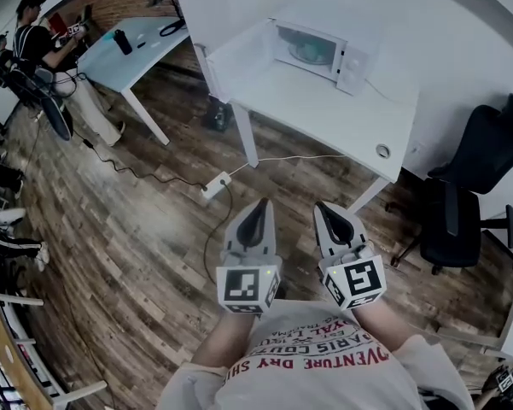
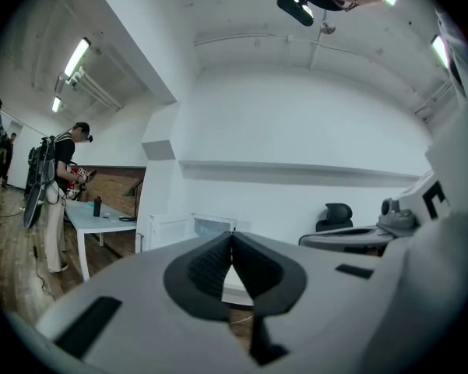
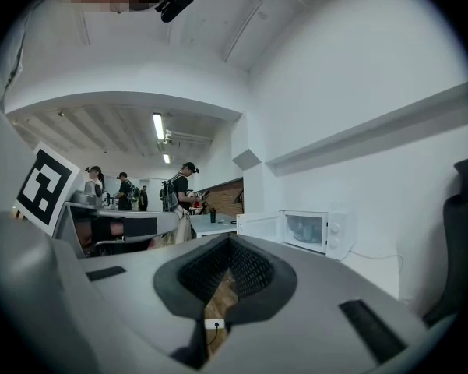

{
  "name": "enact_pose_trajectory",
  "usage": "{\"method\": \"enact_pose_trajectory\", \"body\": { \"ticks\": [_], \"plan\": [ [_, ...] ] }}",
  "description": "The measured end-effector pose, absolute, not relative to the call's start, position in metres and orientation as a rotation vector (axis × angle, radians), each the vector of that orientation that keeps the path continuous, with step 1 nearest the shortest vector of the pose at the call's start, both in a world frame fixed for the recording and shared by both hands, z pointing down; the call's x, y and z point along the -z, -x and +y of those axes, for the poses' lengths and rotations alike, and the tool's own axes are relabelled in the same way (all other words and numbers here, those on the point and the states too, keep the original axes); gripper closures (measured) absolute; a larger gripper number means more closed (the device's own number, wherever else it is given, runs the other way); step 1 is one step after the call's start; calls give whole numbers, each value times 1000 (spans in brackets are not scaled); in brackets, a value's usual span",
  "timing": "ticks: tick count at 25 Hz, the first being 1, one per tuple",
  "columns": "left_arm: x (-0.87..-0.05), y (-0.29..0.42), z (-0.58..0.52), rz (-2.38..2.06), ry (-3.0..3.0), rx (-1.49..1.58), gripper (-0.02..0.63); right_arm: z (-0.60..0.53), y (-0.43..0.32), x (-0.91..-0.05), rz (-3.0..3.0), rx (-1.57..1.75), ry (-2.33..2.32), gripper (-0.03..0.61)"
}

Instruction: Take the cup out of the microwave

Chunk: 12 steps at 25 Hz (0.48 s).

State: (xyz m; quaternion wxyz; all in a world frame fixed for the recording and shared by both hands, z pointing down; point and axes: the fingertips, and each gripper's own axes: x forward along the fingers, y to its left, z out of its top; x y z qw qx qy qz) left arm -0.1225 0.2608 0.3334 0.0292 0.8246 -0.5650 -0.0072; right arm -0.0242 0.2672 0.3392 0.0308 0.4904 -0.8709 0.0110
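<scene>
Left gripper and right gripper both have jaws pressed together, holding nothing, over the wood floor, well apart from the microwave, whose bluish cup sits inside.

The microwave – white, with two knobs on its right-hand panel – stands at the far end of a white worktop, its door swung open to the left. Inside the cavity sits the cup, a pale blue-green shape – too small for detail.
</scene>
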Motion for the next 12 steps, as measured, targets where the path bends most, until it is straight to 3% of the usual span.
{"method": "enact_pose_trajectory", "body": {
  "ticks": [12],
  "plan": [
    [-328, 215, 169, -1706, -2535, 37, 606, 180, 97, -338, -2625, -75, -1593, 568]
  ]
}}
